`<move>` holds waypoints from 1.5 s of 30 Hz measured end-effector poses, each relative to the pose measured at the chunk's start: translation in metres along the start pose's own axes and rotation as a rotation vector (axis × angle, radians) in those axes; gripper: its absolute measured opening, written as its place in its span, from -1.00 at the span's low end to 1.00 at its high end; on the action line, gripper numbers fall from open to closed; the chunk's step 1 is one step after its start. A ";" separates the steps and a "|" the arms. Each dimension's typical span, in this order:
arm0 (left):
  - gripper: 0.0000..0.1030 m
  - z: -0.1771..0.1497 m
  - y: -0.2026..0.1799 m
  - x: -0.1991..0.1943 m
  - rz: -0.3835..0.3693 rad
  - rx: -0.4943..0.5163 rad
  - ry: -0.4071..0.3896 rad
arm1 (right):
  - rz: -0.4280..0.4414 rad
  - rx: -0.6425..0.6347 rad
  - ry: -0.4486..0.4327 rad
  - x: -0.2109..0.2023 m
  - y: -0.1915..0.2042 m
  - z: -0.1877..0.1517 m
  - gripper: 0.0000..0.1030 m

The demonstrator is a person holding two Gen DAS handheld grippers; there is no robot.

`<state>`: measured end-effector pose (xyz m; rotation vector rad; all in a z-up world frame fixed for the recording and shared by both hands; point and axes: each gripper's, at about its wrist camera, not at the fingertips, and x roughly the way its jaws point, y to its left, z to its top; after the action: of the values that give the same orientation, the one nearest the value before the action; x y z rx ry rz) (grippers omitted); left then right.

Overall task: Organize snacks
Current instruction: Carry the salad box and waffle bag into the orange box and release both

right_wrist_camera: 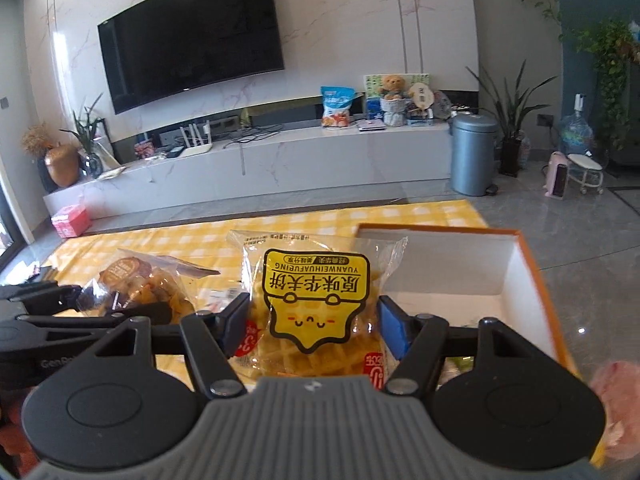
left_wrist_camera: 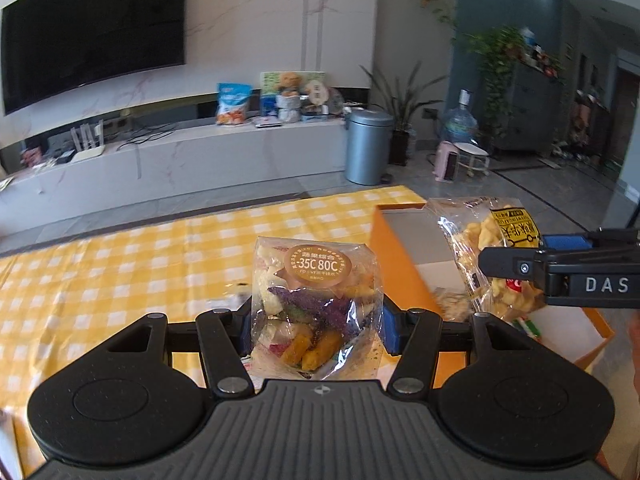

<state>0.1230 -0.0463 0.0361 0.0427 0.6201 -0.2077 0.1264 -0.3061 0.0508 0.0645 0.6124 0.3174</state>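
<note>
My left gripper (left_wrist_camera: 316, 320) is shut on a clear bag of mixed dried fruit and vegetable crisps (left_wrist_camera: 316, 300), held upright above the yellow checked tablecloth (left_wrist_camera: 120, 280). My right gripper (right_wrist_camera: 312, 320) is shut on a clear waffle pack with a yellow label (right_wrist_camera: 316, 300). In the left wrist view the waffle pack (left_wrist_camera: 480, 248) hangs over the orange box (left_wrist_camera: 396, 264), with the right gripper (left_wrist_camera: 560, 276) coming in from the right. The right wrist view shows the crisps bag (right_wrist_camera: 148, 284) and left gripper (right_wrist_camera: 100, 304) at the left, and the orange box (right_wrist_camera: 532, 264) open at the right.
The orange box has a white inside with some snack packets on its floor (left_wrist_camera: 448, 300). Small packets lie on the cloth (right_wrist_camera: 220, 296) between the grippers. A TV bench (right_wrist_camera: 280, 160), grey bin (right_wrist_camera: 474, 154) and water bottle (right_wrist_camera: 576, 136) stand beyond the table.
</note>
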 end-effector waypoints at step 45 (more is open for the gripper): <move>0.26 0.009 -0.113 0.167 -0.266 0.512 0.268 | -0.139 -0.457 0.448 0.136 -0.104 -0.003 0.31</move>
<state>0.2369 -0.1877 -0.0510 0.4895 0.8266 -0.6228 0.2579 -0.3622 -0.0425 -0.4983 0.9678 0.3327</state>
